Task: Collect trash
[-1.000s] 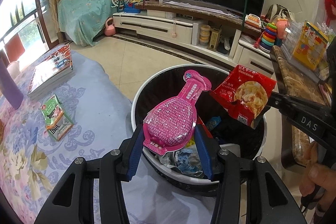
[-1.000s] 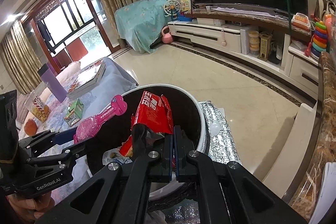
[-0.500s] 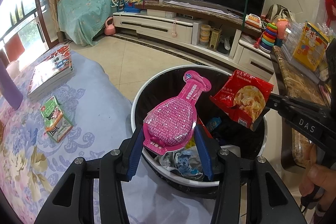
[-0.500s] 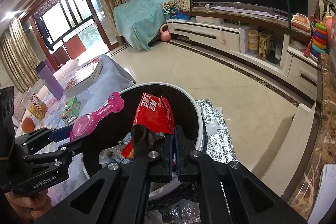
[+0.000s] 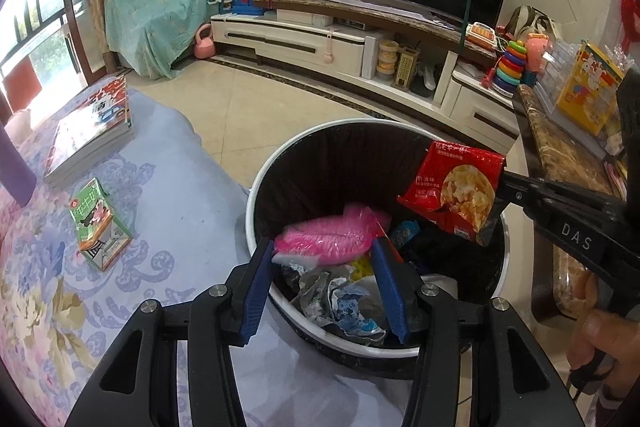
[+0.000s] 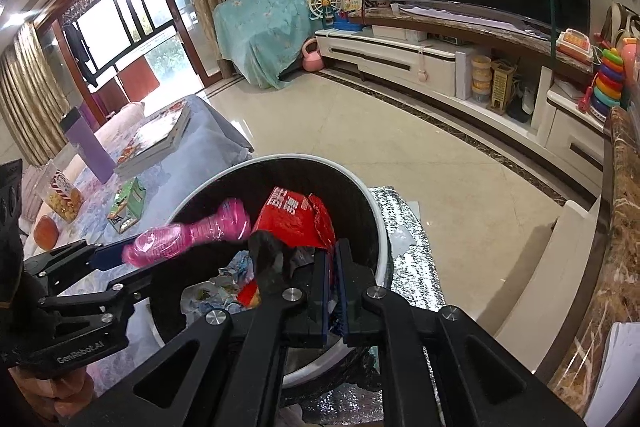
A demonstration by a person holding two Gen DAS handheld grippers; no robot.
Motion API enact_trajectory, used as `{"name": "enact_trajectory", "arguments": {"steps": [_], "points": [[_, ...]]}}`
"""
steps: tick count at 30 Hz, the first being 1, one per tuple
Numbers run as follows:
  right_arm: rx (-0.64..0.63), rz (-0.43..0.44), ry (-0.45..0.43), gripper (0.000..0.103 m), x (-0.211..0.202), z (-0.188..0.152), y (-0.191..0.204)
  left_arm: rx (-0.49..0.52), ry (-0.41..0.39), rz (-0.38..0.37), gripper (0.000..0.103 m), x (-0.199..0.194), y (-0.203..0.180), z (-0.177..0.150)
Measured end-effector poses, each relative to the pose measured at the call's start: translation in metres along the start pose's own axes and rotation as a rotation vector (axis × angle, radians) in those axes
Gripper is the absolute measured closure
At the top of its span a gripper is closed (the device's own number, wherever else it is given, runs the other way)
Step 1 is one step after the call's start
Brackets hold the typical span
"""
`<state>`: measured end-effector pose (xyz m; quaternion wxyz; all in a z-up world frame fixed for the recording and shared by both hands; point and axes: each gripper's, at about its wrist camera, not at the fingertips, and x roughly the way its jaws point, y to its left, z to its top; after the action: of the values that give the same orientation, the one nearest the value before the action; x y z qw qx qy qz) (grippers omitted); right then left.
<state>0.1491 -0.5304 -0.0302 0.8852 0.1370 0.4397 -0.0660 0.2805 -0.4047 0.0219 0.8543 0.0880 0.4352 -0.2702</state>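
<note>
A white-rimmed trash bin (image 5: 256, 195) with a black liner and crumpled wrappers inside stands right below both grippers. My left gripper (image 5: 323, 247) hangs over its near rim with its jaws opening. The pink packet (image 5: 328, 237) lies tipped flat between the blue fingers, blurred, over the bin's mouth. My right gripper (image 5: 502, 185) reaches in from the right, pinching a red snack bag (image 5: 452, 195) by its edge above the bin. Its jaws are starting to open. In the right wrist view the red snack bag (image 6: 292, 215) still sits in the narrow slit of the right gripper (image 6: 332, 253).
A table with a floral cloth (image 5: 168, 211) lies left of the bin and carries a green carton (image 5: 100, 227), a stack of books (image 5: 88, 135) and a purple bottle (image 6: 88, 147). A marble-topped counter (image 5: 568, 163) runs along the right. A silver mat (image 6: 404, 235) lies beside the bin.
The pink packet, upright in my left jaws before, has tipped forward and down over the bin as those jaws widened. A thin slit has appeared between my right fingers.
</note>
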Motion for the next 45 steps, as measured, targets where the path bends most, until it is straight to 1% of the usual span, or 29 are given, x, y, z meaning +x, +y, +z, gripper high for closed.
{"name": "enact_trajectory", "arguments": {"steps": [1, 2, 3, 5, 7, 9, 10, 11, 12, 13, 14, 15, 18, 20, 23, 26, 29, 31, 34, 35, 38, 40, 43, 45], "points": [[0.001, 0.0, 0.004, 0.095, 0.0, 0.001, 0.0, -0.007, -0.005, 0.001, 0.047, -0.002, 0.002, 0.0], [0.003, 0.002, 0.007, 0.091, 0.0, 0.001, -0.001, -0.015, -0.013, 0.001, 0.046, -0.005, 0.005, 0.0], [0.009, 0.004, 0.009, 0.086, -0.002, 0.001, -0.001, -0.021, -0.018, 0.001, 0.046, -0.008, 0.008, -0.001], [0.013, 0.009, 0.002, 0.059, -0.006, 0.0, -0.001, -0.037, -0.026, 0.001, 0.046, -0.015, 0.014, -0.005], [0.012, 0.015, -0.007, 0.052, -0.012, -0.003, 0.002, -0.056, -0.039, 0.002, 0.045, -0.025, 0.021, -0.012], [0.02, 0.034, -0.012, 0.047, -0.017, -0.005, 0.005, -0.085, -0.057, 0.003, 0.043, -0.038, 0.028, -0.023], [0.025, 0.041, -0.02, 0.043, -0.021, -0.007, 0.007, -0.095, -0.063, 0.001, 0.04, -0.043, 0.032, -0.028], [0.03, 0.045, -0.031, 0.035, -0.026, -0.011, 0.01, -0.113, -0.071, -0.004, 0.037, -0.05, 0.035, -0.035], [0.034, 0.049, -0.04, 0.03, -0.03, -0.013, 0.012, -0.134, -0.081, -0.007, 0.035, -0.059, 0.04, -0.044], [0.046, 0.064, -0.054, 0.019, -0.035, -0.018, 0.015, -0.144, -0.088, -0.007, 0.031, -0.064, 0.042, -0.05], [0.057, 0.081, -0.069, 0.016, -0.04, -0.022, 0.018, -0.161, -0.1, -0.002, 0.029, -0.074, 0.046, -0.059], [0.068, 0.099, -0.09, 0.015, -0.047, -0.029, 0.022, -0.17, -0.109, -0.001, 0.029, -0.08, 0.047, -0.066], [0.083, 0.109, -0.114, 0.013, -0.059, -0.042, 0.032, -0.199, -0.152, 0.008, 0.028, -0.106, 0.053, -0.093], [0.095, 0.106, -0.124, 0.002, -0.068, -0.052, 0.039, -0.211, -0.181, 0.025, 0.022, -0.121, 0.056, -0.11], [0.1, 0.099, -0.157, 0.001, -0.083, -0.068, 0.051, -0.228, -0.226, 0.06, 0.017, -0.142, 0.06, -0.136], [0.093, 0.087, -0.197, 0.001, -0.098, -0.085, 0.064, -0.242, -0.273, 0.094, 0.014, -0.161, 0.06, -0.159], [0.077, 0.071, -0.233, 0.001, -0.11, -0.096, 0.074, -0.242, -0.316, 0.129, 0.013, -0.179, 0.054, -0.175], [0.052, 0.052, -0.274, 0.001, -0.122, -0.103, 0.083, -0.236, -0.359, 0.165, 0.012, -0.196, 0.047, -0.186], [0.017, 0.018, -0.369, 0.0, -0.146, -0.11, 0.096, -0.227, -0.447, 0.216, 0.001, -0.221, 0.037, -0.203], [0.007, 0.012, -0.4, 0.0, -0.152, -0.114, 0.101, -0.22, -0.488, 0.234, 0.001, -0.231, 0.033, -0.209], [-0.03, -0.028, -0.476, 0.0, -0.164, -0.123, 0.109, -0.186, -0.549, 0.278, 0.001, -0.247, 0.02, -0.228], [-0.052, -0.06, -0.502, 0.0, -0.165, -0.129, 0.112, -0.168, -0.576, 0.314, 0.001, -0.252, 0.013, -0.239], [-0.062, -0.085, -0.51, 0.0, -0.161, -0.137, 0.115, -0.159, -0.586, 0.335, 0.0, -0.25, 0.007, -0.251], [-0.057, -0.085, -0.515, 0.0, -0.159, -0.141, 0.115, -0.161, -0.583, 0.352, 0.0, -0.248, 0.004, -0.258]]}}
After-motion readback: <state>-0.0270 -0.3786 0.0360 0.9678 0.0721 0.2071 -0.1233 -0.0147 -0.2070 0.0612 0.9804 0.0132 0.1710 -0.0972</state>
